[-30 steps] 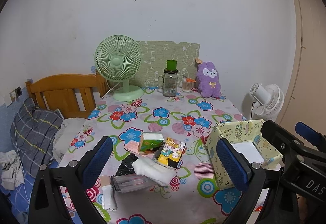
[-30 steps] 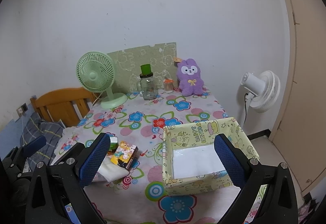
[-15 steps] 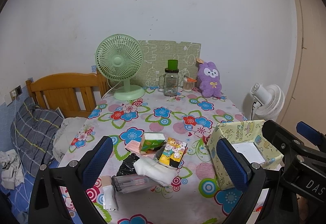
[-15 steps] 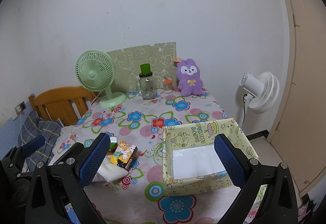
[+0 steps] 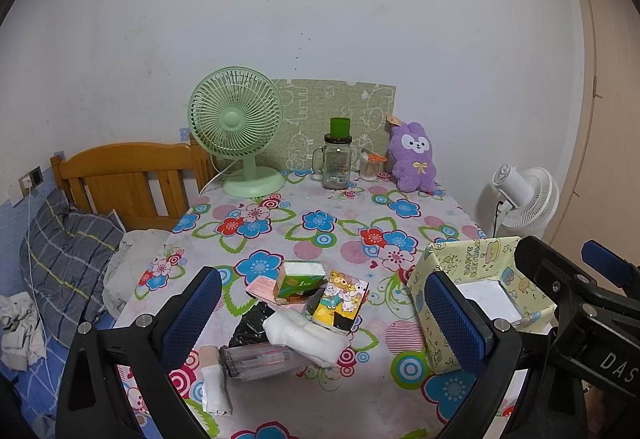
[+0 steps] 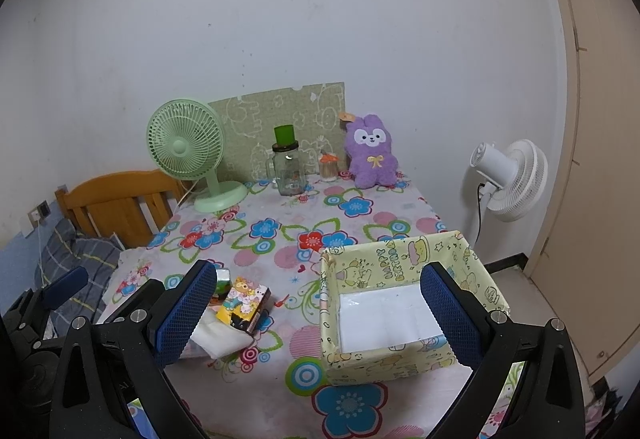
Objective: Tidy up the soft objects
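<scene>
A glossy floral cloth covers the table (image 5: 320, 223), and near its front edge lies a loose heap: a crumpled white cloth (image 5: 304, 333), a green tissue pack (image 5: 300, 279), a yellow cartoon-printed pack (image 5: 340, 301), a flat pink packet (image 5: 262, 285), a crinkled black bag (image 5: 250, 327), a clear ribbed plastic case (image 5: 260, 357) and a small white tube (image 5: 216, 387). Toward the front right corner stands an open square paper box (image 6: 404, 267), yellow with cartoon print and a white floor. A fuzzy purple plush rabbit (image 5: 414, 157) sits upright at the far edge. The left gripper (image 5: 322, 315) hangs spread wide above the heap, grasping nothing; the right gripper (image 6: 316, 313) gapes equally wide before the box, touching nothing.
</scene>
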A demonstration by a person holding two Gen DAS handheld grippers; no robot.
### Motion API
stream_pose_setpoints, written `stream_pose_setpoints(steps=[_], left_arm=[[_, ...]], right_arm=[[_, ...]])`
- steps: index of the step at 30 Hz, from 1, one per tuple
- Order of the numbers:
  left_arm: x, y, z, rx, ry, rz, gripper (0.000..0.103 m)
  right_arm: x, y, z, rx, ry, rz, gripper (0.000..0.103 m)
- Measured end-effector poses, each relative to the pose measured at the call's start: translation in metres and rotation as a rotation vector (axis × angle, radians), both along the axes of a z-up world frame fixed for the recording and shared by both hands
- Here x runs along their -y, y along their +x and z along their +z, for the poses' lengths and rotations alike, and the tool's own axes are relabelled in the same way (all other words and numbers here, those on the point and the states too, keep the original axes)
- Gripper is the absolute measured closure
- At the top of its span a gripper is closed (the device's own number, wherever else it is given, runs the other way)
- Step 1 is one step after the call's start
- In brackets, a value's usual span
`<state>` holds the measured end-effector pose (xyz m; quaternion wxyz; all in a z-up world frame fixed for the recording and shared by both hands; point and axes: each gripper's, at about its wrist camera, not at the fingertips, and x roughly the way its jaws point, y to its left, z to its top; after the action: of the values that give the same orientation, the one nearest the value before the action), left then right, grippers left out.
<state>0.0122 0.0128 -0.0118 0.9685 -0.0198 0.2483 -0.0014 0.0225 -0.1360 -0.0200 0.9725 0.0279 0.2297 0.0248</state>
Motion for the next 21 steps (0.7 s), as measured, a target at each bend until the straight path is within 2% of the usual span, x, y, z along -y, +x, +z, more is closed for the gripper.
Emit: stream_pose_setpoints(steps=[21], left_arm=[[0.0013, 0.0022, -0.0017, -0.005, -0.001, 0.003, 0.003]], right_arm=[[-0.0007, 0.0003, -0.0001, 0.0, -0.002, -0.007, 0.0]])
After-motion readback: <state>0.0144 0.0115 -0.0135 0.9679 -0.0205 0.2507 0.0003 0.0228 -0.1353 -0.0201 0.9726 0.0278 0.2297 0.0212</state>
